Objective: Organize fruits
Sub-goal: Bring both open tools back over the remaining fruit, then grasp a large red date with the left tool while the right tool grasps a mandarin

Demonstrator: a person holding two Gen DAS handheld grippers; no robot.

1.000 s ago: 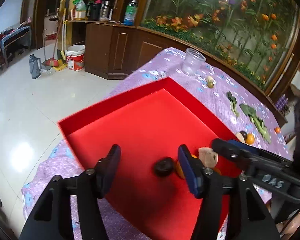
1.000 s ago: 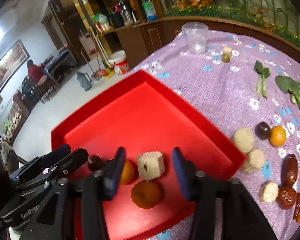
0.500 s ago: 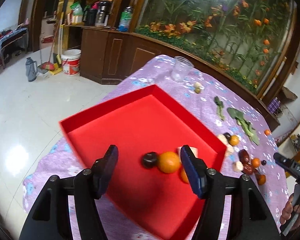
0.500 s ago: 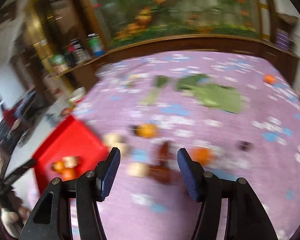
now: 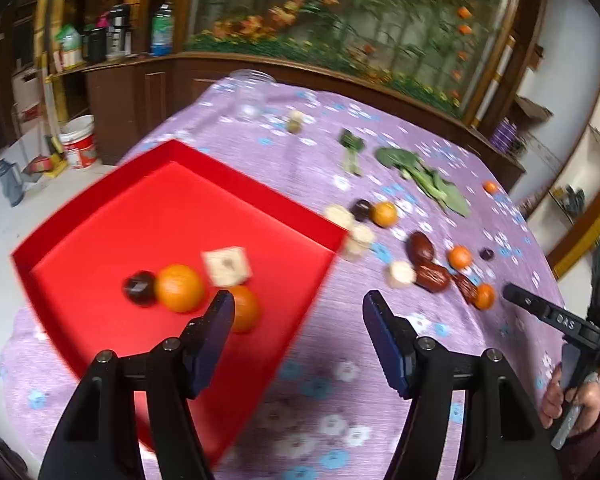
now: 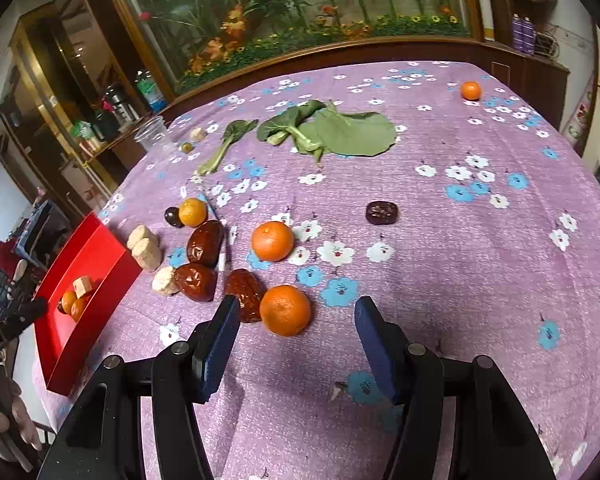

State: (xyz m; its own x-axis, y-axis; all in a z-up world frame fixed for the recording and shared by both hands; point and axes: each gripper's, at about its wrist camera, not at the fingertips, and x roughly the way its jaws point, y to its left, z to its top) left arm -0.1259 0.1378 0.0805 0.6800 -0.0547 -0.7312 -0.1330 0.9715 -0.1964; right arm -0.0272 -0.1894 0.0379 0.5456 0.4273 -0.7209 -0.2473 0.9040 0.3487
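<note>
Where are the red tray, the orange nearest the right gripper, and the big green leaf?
red tray (image 5: pixel 204 216): left wrist view, on its bare floor.
orange (image 6: pixel 285 310): right wrist view, middle of its peel, just ahead of the open fingers.
big green leaf (image 6: pixel 354 133): right wrist view, centre of the flat blade.

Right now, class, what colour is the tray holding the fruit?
Red; the tray shows best in the left wrist view.
</note>
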